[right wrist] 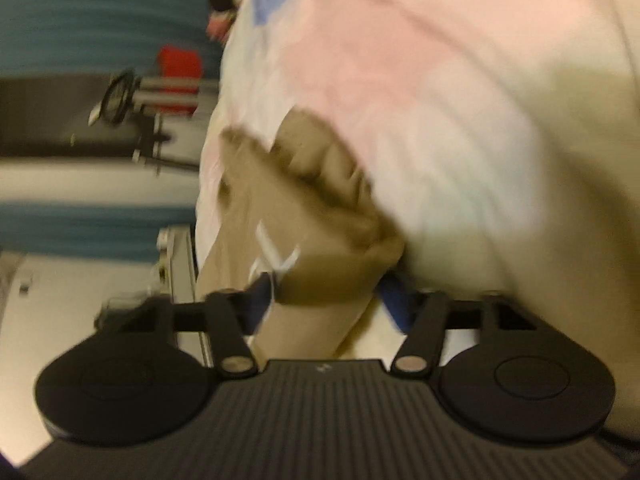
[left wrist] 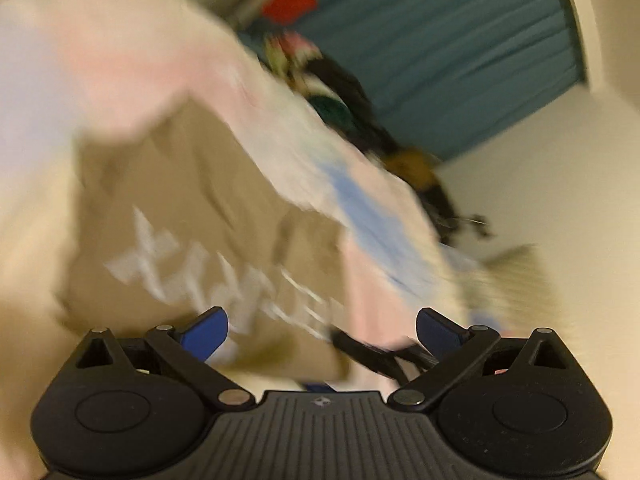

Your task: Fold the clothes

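Observation:
A tan garment (left wrist: 192,208) with white print lies crumpled on a pastel pink, white and blue bedsheet (left wrist: 100,40). My left gripper (left wrist: 322,332) hovers over its near edge, jaws wide apart, with nothing pinched between the blue pads (left wrist: 208,332). In the right wrist view a bunched fold of the tan garment (right wrist: 320,216) fills the gap of my right gripper (right wrist: 326,300), and both blue fingers (right wrist: 394,306) seem to press on it. The bedsheet (right wrist: 440,80) spreads behind. Both views are blurred.
A heap of dark and coloured clothes (left wrist: 352,92) lies along the sheet's far edge before a teal curtain (left wrist: 460,40). A black strap-like object (left wrist: 372,352) sits by the left gripper's right finger. A metal frame (right wrist: 148,120) and a red item (right wrist: 178,64) stand left of the bed.

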Demonstrator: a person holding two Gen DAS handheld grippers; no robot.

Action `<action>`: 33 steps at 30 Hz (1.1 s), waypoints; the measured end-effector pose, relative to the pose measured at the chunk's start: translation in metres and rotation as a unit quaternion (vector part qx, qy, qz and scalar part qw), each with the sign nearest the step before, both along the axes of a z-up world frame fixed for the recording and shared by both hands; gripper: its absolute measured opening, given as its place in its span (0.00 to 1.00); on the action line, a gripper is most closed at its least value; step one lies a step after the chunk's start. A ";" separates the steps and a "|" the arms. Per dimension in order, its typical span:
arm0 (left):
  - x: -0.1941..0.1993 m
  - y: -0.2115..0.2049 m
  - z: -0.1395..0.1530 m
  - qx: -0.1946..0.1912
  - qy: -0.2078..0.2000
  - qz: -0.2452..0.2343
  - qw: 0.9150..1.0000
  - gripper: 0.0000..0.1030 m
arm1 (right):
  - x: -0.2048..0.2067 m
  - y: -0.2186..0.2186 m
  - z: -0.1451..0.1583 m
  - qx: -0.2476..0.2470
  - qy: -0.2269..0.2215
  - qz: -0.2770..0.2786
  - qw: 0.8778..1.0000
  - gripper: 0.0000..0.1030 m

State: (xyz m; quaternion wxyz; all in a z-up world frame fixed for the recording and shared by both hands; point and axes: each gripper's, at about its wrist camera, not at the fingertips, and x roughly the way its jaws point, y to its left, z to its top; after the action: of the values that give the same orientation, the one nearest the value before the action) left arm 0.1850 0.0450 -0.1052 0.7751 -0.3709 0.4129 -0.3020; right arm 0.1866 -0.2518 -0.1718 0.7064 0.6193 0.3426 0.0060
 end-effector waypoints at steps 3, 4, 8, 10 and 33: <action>0.012 -0.009 -0.026 -0.061 0.067 -0.023 0.996 0.99 | 0.006 0.004 -0.001 -0.010 -0.006 0.002 1.000 0.33; 0.017 -0.013 -0.035 -0.072 0.093 -0.025 0.993 0.99 | 0.006 0.006 0.002 -0.016 -0.012 0.004 1.000 0.28; 0.031 -0.023 -0.059 -0.125 0.149 -0.017 0.981 0.99 | -0.001 0.001 0.018 -0.005 -0.055 -0.002 0.998 0.20; 0.033 -0.028 -0.065 -0.136 0.156 -0.025 0.978 0.99 | -0.005 0.000 0.026 0.005 -0.079 -0.006 0.997 0.19; 0.038 0.016 -0.039 -0.088 0.097 0.161 0.978 0.20 | -0.026 -0.023 0.054 -0.009 -0.097 -0.047 0.994 0.19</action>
State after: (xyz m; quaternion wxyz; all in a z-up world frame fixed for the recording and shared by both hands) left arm 0.2231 0.0614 -0.1446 0.7343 -0.5267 0.3928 -0.1705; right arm 0.1608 -0.2748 -0.1181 0.7415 0.6247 0.2431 0.0294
